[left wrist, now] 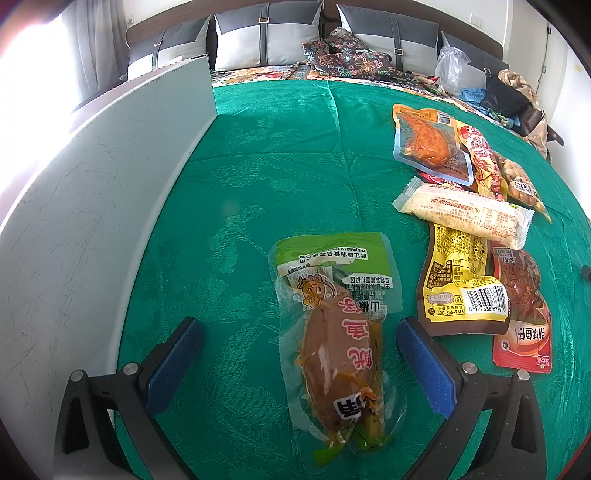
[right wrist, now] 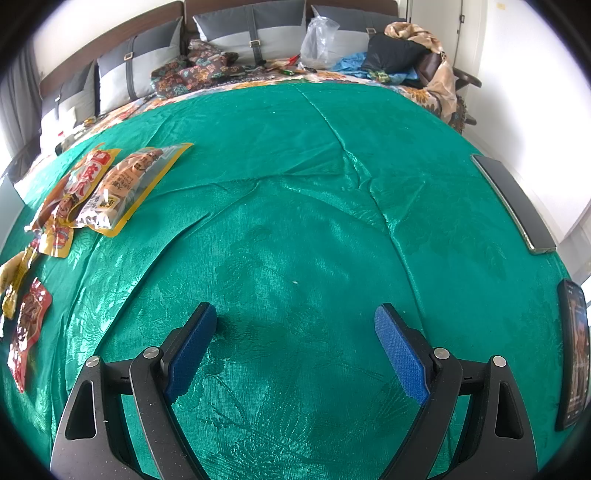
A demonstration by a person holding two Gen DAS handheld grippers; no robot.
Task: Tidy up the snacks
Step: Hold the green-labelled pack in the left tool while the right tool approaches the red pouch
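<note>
Left wrist view: left gripper (left wrist: 299,363) released, blue pads spread wide at the bottom of the frame, green-topped snack pack (left wrist: 338,341) lying flat on the green cloth (left wrist: 258,166) in the gap between them, neither pad touching it. Rest of the snacks heaped at centre right and upper right of the frame: clear orange pouch (left wrist: 428,142) at the top, white bar wrapper (left wrist: 465,212) across the middle, yellow pouch with barcode (left wrist: 460,284) below that, red pouch (left wrist: 522,314) at its right edge, partly tucked under. White box wall (left wrist: 92,206) filling the left side, well apart from the heap.

Right wrist view: right gripper (right wrist: 295,349) likewise released, jaws wide at the lower centre, nothing but bare cloth between the pads. Snack heap far over at the left edge of the frame, a yellow-edged pouch (right wrist: 136,188) uppermost, a red one (right wrist: 27,332) lowest. Two phones at the right edge: one dark and screen off (right wrist: 513,201) upper right, another with a lit screen (right wrist: 574,354) lower right. Pillows (right wrist: 255,31) along the top of both frames.
</note>
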